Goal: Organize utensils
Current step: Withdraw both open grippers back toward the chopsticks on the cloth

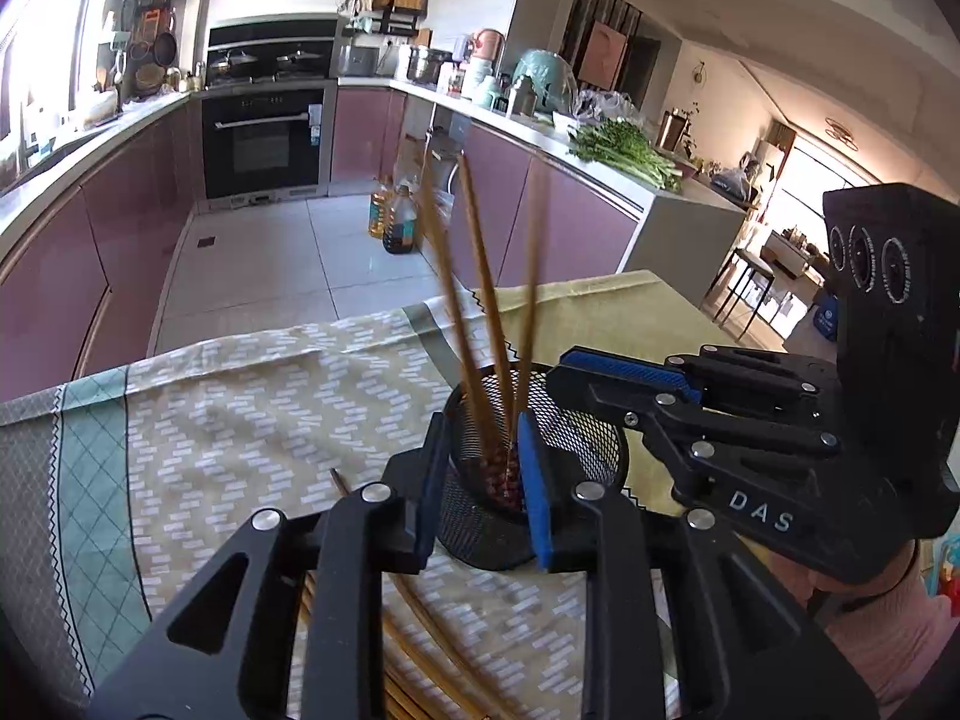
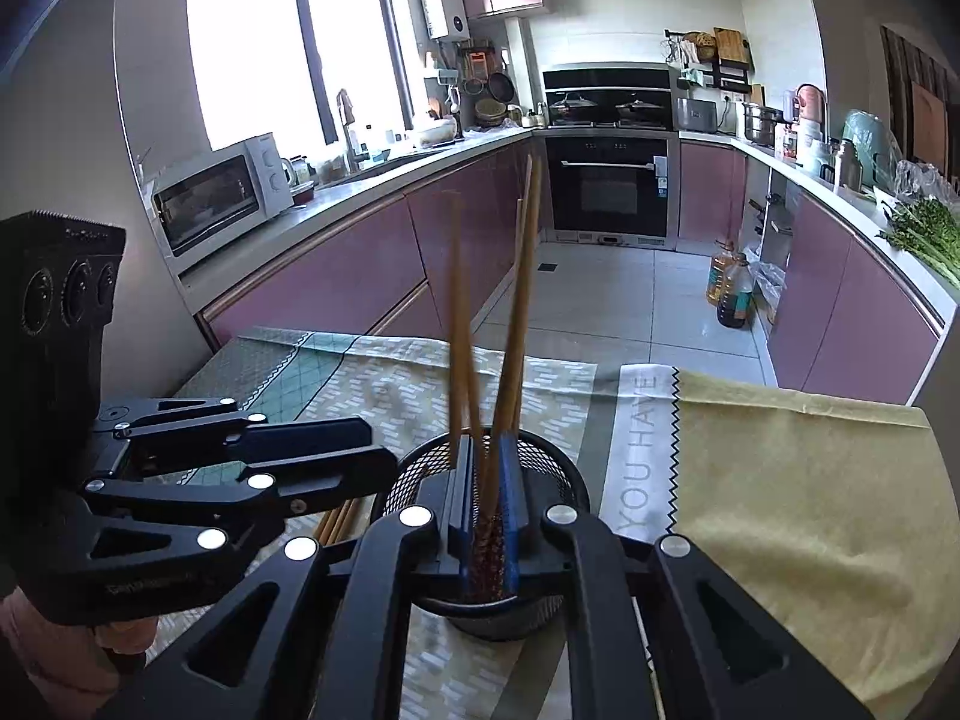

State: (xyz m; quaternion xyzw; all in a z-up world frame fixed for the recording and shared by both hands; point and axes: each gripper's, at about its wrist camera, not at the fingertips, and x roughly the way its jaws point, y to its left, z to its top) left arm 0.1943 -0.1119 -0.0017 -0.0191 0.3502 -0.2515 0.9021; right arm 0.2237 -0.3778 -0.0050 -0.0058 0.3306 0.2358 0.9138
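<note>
A black mesh holder (image 1: 576, 450) (image 2: 540, 468) stands on the patterned tablecloth (image 1: 240, 420) (image 2: 390, 384). Several wooden chopsticks (image 1: 480, 300) (image 2: 516, 324) stand upright in it, blurred. My left gripper (image 1: 480, 480) straddles the holder's near wall, one finger outside and one inside, jaws closed on the mesh. It shows at the left of the right wrist view (image 2: 360, 462). My right gripper (image 2: 486, 516) is over the holder, nearly shut around the chopsticks' lower ends. It shows at the right of the left wrist view (image 1: 600, 372). More chopsticks (image 1: 414, 660) (image 2: 339, 519) lie on the cloth.
A yellow-green cloth (image 2: 810, 480) covers the right of the table. Beyond the table edge are purple cabinets (image 2: 336, 276), an oven (image 2: 606, 186), oil bottles (image 2: 729, 285) on the floor, a microwave (image 2: 222, 192) and greens (image 1: 624, 150) on the counter.
</note>
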